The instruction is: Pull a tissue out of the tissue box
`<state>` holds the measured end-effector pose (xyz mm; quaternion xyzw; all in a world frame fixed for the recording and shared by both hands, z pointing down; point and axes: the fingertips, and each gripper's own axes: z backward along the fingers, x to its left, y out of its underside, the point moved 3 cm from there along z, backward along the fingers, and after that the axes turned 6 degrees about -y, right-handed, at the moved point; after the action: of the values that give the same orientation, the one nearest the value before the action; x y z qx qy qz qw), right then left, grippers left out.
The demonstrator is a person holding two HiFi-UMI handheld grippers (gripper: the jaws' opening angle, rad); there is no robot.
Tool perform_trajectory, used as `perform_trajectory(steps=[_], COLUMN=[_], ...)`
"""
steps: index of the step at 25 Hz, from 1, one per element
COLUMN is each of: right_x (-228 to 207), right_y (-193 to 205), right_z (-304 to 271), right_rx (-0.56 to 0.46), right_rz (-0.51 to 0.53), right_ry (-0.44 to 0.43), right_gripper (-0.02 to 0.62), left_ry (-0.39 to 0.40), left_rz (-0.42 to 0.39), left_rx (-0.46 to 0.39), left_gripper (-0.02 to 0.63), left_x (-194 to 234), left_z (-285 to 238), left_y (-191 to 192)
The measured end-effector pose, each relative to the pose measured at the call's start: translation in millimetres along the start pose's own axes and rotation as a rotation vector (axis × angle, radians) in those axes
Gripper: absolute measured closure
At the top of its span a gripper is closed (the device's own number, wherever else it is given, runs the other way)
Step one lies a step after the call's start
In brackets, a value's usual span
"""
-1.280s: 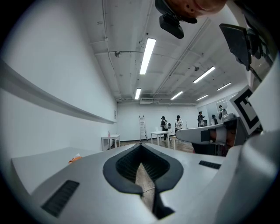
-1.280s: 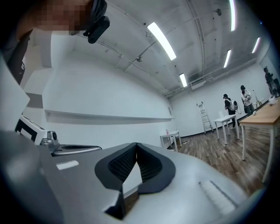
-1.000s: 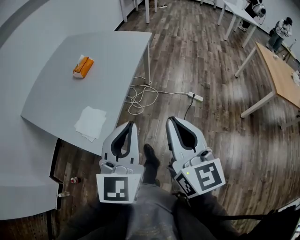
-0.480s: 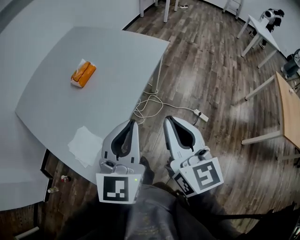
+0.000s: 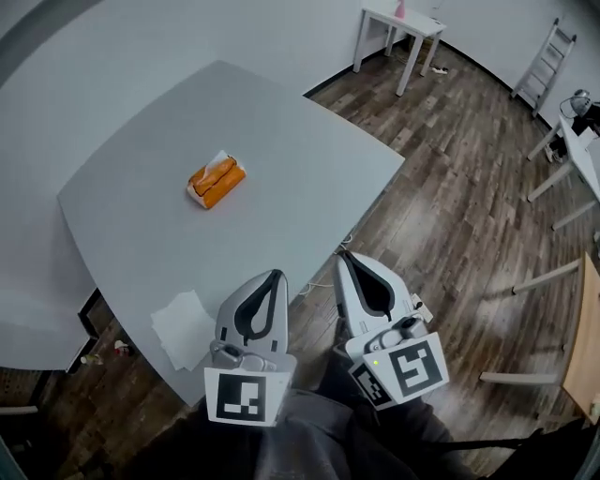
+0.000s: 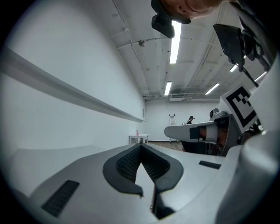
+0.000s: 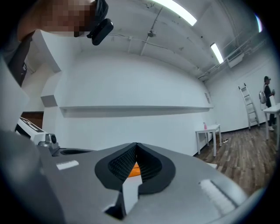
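Note:
An orange tissue box [image 5: 217, 180] with a white tissue sticking out of its top lies near the middle of the grey table [image 5: 309, 178]. Both grippers hover at the table's near edge, well short of the box. My left gripper [image 5: 275, 276] is shut with nothing in it, jaws meeting tip to tip [image 6: 140, 147]. My right gripper [image 5: 343, 256] is shut and empty too [image 7: 136, 146]. In the right gripper view a sliver of the orange box [image 7: 134, 169] shows through the hollow behind the closed tips.
A few loose white tissues [image 5: 183, 324] lie at the table's near left edge. Wooden floor [image 5: 469, 187] spreads to the right, with a small white table [image 5: 398, 22], a ladder [image 5: 544, 75] and more tables far off. Small items [image 5: 103, 352] sit on the floor left of the table.
The view has swung left, so the table and tissue box now sit ahead, more central. Both grippers moved with me up to the table's edge and stayed shut.

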<state>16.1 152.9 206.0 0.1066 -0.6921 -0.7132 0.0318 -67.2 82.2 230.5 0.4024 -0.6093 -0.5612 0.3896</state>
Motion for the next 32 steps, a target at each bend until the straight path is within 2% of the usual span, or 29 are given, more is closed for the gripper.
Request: perform_trajectory(steps=[6,13,19,25,32], right_x=[-47.3,-112.3,-130.4,-126.9,-118.7], right_y=[5.6,11.0,12.9,22.7,53.8], right_z=[-74.5,-148.0,-190.3,-233.2,-299.4], right_rx=[0.014,0.084,0.133,0.158,0.210], right_rz=[0.007,-0.025,-0.013,-0.013,-0.010], right_ry=[-0.200,-0.515,-0.733,-0.861,-0.934], right_gripper=[0.594,0.594,0.594,0.594,0.592], left_ry=[-0.186,-0.472,-0.667,-0.796,-0.861], left_rz=[-0.003,0.025,0.069,0.095,0.139], left_rx=[0.019,0.043,0.042,0.047,0.075], left_gripper=[0.606,0.606,0.606,0.606,0.606], left_x=[22.0,24.7,26.7,52.0,116.1], left_z=[-62.1,-143.0,-173.5,-187.2,-214.6], left_y=[5.4,3.3,3.1,11.0,32.6])
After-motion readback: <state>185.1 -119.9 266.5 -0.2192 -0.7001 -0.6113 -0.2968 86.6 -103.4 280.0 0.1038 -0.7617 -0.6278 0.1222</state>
